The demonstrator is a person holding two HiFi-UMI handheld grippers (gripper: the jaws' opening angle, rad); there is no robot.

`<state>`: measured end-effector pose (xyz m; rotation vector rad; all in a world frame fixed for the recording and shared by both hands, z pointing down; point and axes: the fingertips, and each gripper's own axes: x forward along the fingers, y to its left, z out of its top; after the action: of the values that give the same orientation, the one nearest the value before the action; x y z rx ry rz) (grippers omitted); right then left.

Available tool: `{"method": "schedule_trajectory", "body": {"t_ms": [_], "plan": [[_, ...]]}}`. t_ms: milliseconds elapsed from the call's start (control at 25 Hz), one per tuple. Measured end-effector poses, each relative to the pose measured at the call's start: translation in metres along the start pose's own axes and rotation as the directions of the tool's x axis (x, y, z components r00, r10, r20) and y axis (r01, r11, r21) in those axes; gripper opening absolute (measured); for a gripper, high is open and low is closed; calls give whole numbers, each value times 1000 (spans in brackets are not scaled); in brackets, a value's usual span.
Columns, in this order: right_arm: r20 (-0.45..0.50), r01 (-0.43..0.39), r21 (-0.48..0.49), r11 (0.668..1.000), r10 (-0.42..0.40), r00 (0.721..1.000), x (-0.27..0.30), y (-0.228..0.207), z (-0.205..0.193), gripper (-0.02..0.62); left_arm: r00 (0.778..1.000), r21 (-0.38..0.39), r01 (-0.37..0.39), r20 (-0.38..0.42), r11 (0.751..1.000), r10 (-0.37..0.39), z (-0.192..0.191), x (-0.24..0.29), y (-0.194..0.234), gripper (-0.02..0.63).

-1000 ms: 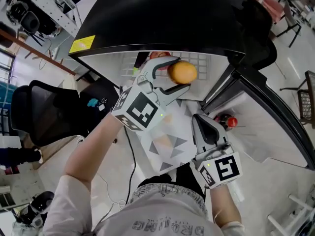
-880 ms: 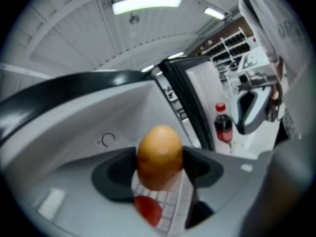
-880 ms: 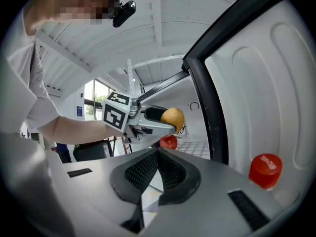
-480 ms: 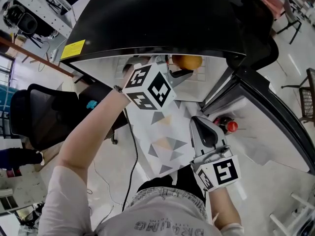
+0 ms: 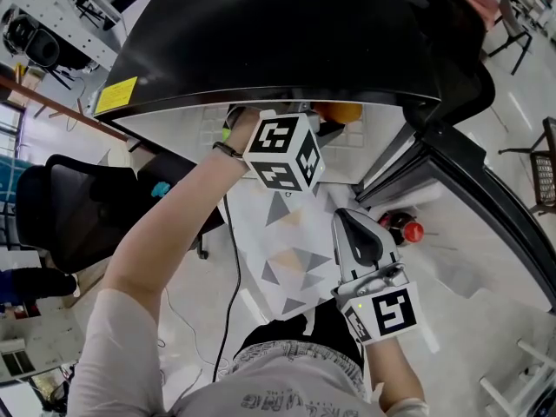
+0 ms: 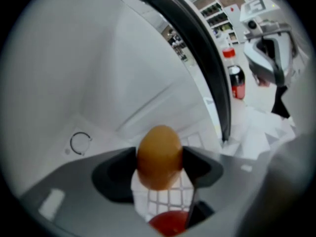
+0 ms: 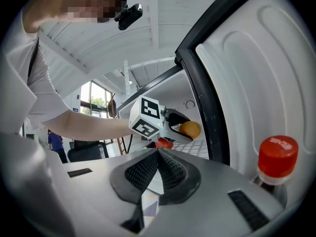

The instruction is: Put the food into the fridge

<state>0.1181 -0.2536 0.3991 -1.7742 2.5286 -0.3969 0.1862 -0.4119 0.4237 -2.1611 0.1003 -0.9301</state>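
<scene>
Jaws clamp orange (image 6: 159, 154); tomato (image 6: 168, 225), probably, beneath.

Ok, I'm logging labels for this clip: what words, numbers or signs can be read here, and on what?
No text reads clearly enough to quote.
Yellow sticker on the black fridge top: print too small.
Red bottle cap: white print, blurred.
Grey T-shirt: letters upside down, cut off at the picture's edge.
Ring mark on the white fridge wall: a symbol, no words.
</scene>
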Motion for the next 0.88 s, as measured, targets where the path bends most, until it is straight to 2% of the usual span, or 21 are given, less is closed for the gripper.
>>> {"method": "schedule_trajectory", "body": {"t_ms": [240, 560, 720, 880], "plan": [[0, -6, 19, 1000, 6, 1000, -1, 2, -8, 3, 997, 147, 6, -72, 989, 5, -7, 27, -3, 298], [-18, -8, 37, 999, 8, 1000, -7, -2, -21, 2, 984, 300, 5, -171, 954, 49, -19, 45, -2, 299], [-23, -20, 39, 999, 21, 1000, -7, 0, -24, 2, 976, 347, 16, -210, 938, 61, -23, 51, 0, 299], [-28, -25, 48, 999, 26, 999, -8, 0, -26, 3, 972, 347, 46, -231, 937, 38, -24, 56, -3, 301]]}}
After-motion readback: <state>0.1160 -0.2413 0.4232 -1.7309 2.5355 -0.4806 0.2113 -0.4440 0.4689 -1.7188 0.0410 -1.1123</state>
